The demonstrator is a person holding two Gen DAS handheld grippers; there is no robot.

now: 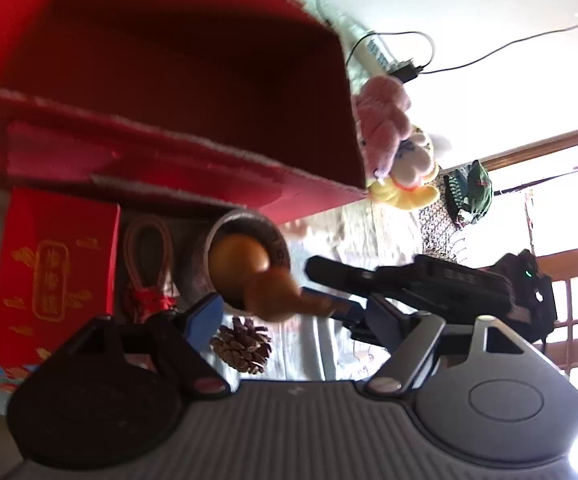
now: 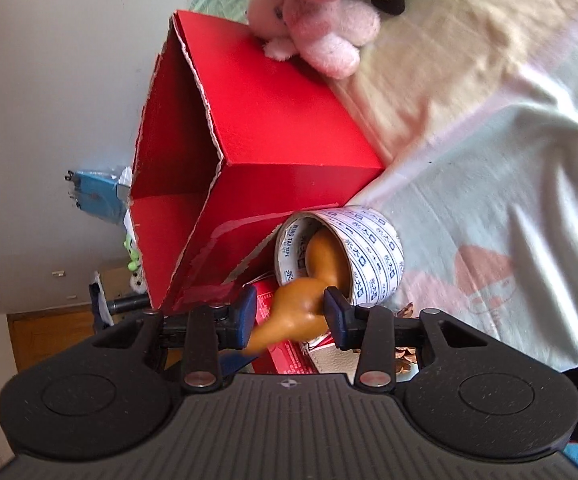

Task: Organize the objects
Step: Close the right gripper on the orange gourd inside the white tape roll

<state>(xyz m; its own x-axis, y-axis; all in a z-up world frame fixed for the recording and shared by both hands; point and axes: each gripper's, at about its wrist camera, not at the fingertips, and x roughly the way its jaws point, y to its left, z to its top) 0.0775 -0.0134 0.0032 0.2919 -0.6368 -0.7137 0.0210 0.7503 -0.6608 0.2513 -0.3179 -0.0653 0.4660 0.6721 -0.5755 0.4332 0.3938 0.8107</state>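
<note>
Gourd (image 2: 309,312) held over a tape roll, red box waiting.
Left wrist view: the left gripper (image 1: 285,312) is spread wide, pinecone (image 1: 243,346) beneath; the red box (image 1: 193,80) at upper left shows nothing inside. Right wrist view: the right gripper (image 2: 289,314) is clenched on the gourd's neck, whose bulb sits inside the tape roll (image 2: 353,256), frame centre. Next, probably lift it clear into the box.

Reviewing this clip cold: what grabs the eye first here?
The big open red box, tilted on the bed, dominates both views. Just below it, the right gripper has its jaws closed on an orange gourd whose fat end sits inside a tape roll. A pink plush toy lies behind the box.
</note>
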